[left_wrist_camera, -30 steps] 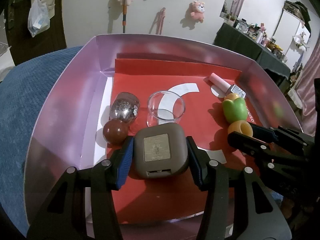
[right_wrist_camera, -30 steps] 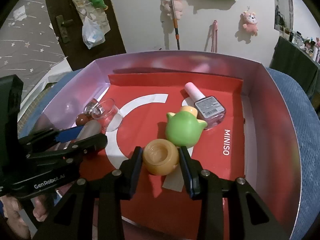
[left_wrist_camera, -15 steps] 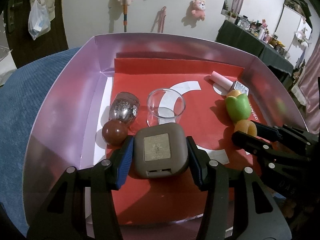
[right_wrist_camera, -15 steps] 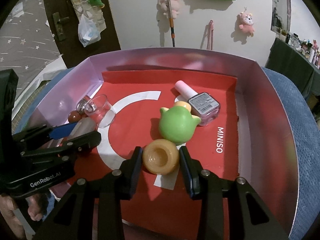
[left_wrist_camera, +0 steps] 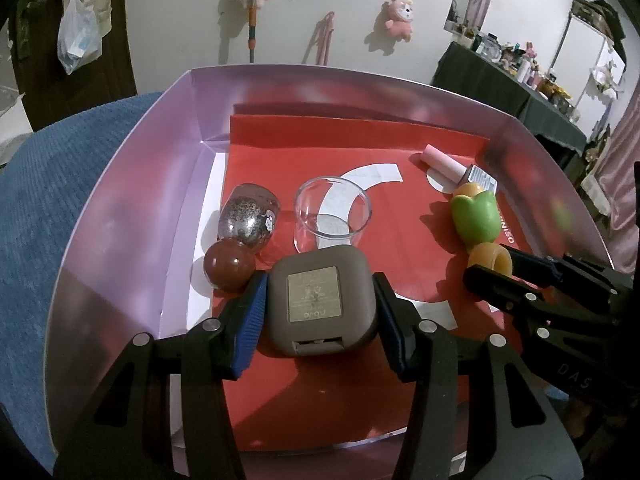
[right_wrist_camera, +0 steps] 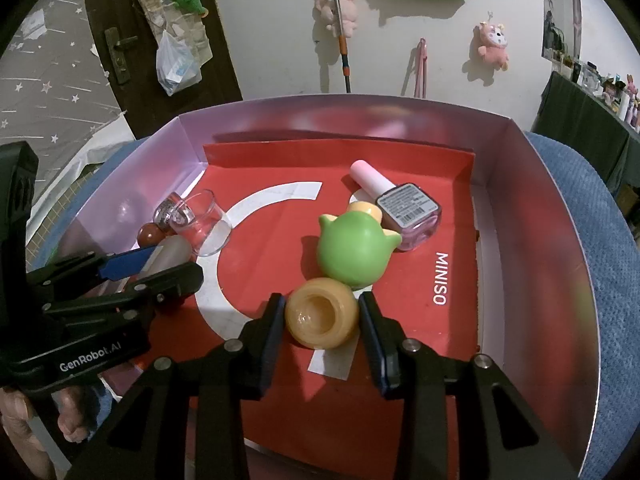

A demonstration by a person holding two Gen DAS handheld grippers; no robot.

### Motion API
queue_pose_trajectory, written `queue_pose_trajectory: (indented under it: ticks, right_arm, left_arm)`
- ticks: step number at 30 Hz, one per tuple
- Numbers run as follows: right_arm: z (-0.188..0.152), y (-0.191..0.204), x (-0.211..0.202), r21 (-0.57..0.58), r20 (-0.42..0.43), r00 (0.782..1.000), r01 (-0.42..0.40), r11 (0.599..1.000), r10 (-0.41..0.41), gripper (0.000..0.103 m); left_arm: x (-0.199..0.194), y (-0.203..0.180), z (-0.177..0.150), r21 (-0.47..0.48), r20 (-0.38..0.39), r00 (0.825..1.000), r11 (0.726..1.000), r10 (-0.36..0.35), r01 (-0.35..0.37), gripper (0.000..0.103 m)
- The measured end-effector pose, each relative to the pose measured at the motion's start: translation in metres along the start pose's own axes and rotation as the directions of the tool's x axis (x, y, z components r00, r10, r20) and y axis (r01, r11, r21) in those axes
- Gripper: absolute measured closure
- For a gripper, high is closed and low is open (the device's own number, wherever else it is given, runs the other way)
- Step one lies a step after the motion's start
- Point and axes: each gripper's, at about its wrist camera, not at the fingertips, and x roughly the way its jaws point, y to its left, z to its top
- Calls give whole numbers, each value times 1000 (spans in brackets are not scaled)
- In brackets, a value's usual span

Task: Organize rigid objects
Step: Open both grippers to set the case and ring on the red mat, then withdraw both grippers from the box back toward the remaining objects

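Note:
In the left wrist view my left gripper [left_wrist_camera: 319, 285] is shut on a brown square case [left_wrist_camera: 322, 308], label side up, low over the red liner [left_wrist_camera: 400, 264]. My right gripper [right_wrist_camera: 321, 303] is shut on a small yellow pot [right_wrist_camera: 322, 320] whose hollow faces the camera; it touches a green tulip-shaped toy [right_wrist_camera: 352, 252]. A pink nail polish bottle [right_wrist_camera: 400, 204] lies behind the toy. Beyond the case are a brown ball [left_wrist_camera: 230, 266], a glittery capsule [left_wrist_camera: 248, 216] and a clear glass cup [left_wrist_camera: 332, 212].
Everything lies in a shallow box with lilac walls [left_wrist_camera: 132, 216] set on a blue cushion [left_wrist_camera: 48, 184]. The two grippers are side by side near the front edge, the right gripper [left_wrist_camera: 492, 270] with its pot to the right of the case. A hand [right_wrist_camera: 24, 432] holds the left gripper.

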Motion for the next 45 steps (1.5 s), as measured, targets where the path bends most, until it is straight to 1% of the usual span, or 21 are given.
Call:
queue_pose_trajectory:
  ticks: [10,12,16,25,27,29,30,35,38,42,45]
  right_arm:
    - [0,0,0,0,0,1000,-1,1000,1,63]
    - [0,0,0,-2,0,1000,0,1000,0,63]
    - [0,0,0,0,0,1000,0,1000,0,63]
    - [0,1,-2,1,1,1000,-6,1000,6,62]
    - [-1,2,-4,1,-1,1000,-14,1000,14,58]
    - [-2,3,-5,1,0,1000,-18,1000,18,54]
    - [-3,3,-6,2,1,1000,-21,1000,21,54]
    - [-4,7,-11,0,12,1000,-26,1000,26,53]
    - [-4,9,-15,-1,23,999,-29,1000,29,45]
    - [-6,12,-24,-13,40,999,-29,999,30,44]
    - [-8,13,-29,-16,52,998,-29,999,30,38]
  left_arm:
    - [-1,0,-1,2,0,1000,1000,1,-1,53]
    - [-1,0,-1,4,1,1000,1000,2,-2,52]
    - [-3,0,-2,1,3,1000,1000,-7,7,37]
    - [-7,-3,-3,0,9,1000,1000,3,-3,37]
    - [-9,-3,-3,0,14,1000,1000,5,-5,36]
    - [-11,-4,-3,2,21,1000,1000,10,-10,32]
    - [-13,-4,-3,4,27,1000,1000,15,-15,31]
    - [-24,-8,-2,27,64,997,999,39,-41,31]
    - [-28,-8,-1,25,72,997,999,41,-42,31]
    - [-33,-6,-2,20,78,996,999,46,-48,31]
    - [-37,-7,-5,18,84,995,999,48,-50,31]
